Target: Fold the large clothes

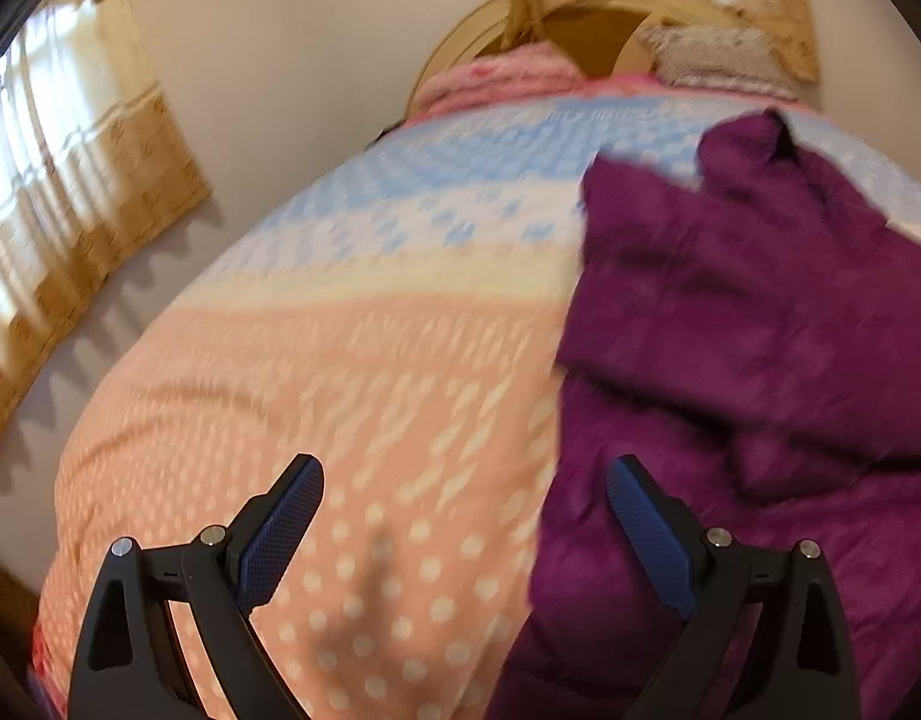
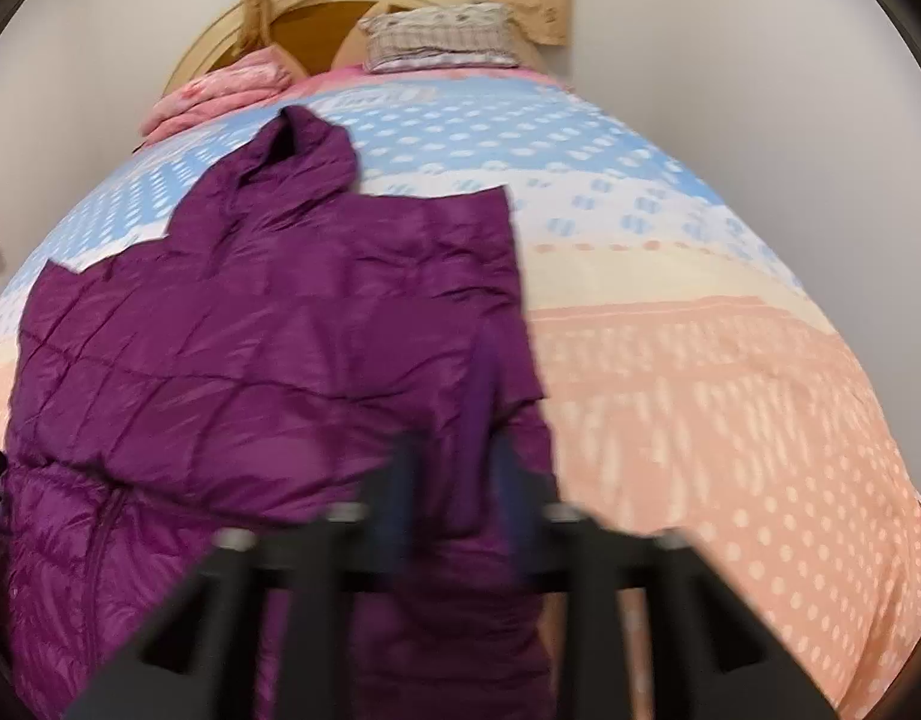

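Purple jacket [image 2: 268, 348] lies on bedspread [image 2: 700, 390]; left gripper [image 1: 465, 531] spread; right gripper [image 2: 454, 516] blurred, unclear.

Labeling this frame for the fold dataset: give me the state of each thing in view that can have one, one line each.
purple jacket: lying on the bed, partly folded, hood toward the headboard.
left hand-held gripper: open, nothing between the fingers.
right hand-held gripper: blurred, partly open over the jacket's edge; grip unclear.
bedspread: spread over the bed.
pillow: at the headboard.
pink blanket: folded beside the pillow.
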A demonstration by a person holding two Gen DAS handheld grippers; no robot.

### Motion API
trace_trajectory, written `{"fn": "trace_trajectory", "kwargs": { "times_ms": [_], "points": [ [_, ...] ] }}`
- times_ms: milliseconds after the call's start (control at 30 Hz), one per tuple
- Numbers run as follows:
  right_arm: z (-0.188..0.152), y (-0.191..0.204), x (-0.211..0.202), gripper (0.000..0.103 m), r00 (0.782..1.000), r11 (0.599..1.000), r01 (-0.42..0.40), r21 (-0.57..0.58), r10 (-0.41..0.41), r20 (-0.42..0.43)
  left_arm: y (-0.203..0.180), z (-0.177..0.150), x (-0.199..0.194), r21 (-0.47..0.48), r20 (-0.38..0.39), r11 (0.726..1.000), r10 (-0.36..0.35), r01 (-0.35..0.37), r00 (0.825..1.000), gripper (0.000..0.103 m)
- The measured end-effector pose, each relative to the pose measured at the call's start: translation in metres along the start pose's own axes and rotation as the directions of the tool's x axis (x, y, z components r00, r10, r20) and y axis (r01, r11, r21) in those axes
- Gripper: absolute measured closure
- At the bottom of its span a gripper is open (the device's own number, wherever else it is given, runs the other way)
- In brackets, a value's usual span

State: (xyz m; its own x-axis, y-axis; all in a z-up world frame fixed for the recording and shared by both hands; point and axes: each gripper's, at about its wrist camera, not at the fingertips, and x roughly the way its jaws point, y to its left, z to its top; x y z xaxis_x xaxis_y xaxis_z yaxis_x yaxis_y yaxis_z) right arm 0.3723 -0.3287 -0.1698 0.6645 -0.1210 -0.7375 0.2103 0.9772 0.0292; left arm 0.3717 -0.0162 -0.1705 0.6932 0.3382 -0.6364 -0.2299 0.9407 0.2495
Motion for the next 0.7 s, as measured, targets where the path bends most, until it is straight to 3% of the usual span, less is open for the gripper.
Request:
{"fn": "trace_trajectory", "kwargs": {
  "times_ms": [67,133,267,367,500,567,700],
  "points": [
    [0.006,-0.004,-0.017,0.056,0.998,0.999,0.037,0.032,-0.039,0.046,0.000,0.021,-0.014,-0.017,0.061,0.999,-0.028,0.029,0.998,0.007],
    [0.016,-0.002,-0.030,0.056,0.994,0.999,0.021,0.044,-0.026,0.106,-0.006,0.045,-0.021,-0.025,0.107,0.996,-0.079,0.082,0.991,0.007],
    [0.028,0.036,-0.029,0.069,0.989,0.996,-0.089,-0.031,0.092,0.118,-0.032,0.079,-0.001,-0.024,0.115,0.991,-0.126,0.130,0.985,0.007],
    [0.028,0.058,-0.001,0.072,0.990,0.990,-0.116,-0.075,0.122,0.077,-0.057,0.080,0.029,0.014,0.071,0.995,-0.095,0.094,0.993,0.007],
    [0.014,0.052,0.037,0.074,0.997,0.995,-0.080,-0.053,0.080,-0.002,-0.086,0.062,0.067,0.095,-0.005,0.993,-0.068,0.069,0.998,0.007],
    [0.003,0.042,0.053,0.083,0.997,0.997,-0.064,-0.049,0.063,-0.032,-0.089,0.057,0.071,0.087,-0.011,0.993,-0.084,0.085,0.996,0.007],
    [-0.006,0.040,0.052,0.084,0.998,0.996,-0.057,-0.071,0.055,-0.024,-0.094,0.055,0.072,0.101,-0.014,0.991,-0.082,0.083,0.997,0.007]
  ]
}}
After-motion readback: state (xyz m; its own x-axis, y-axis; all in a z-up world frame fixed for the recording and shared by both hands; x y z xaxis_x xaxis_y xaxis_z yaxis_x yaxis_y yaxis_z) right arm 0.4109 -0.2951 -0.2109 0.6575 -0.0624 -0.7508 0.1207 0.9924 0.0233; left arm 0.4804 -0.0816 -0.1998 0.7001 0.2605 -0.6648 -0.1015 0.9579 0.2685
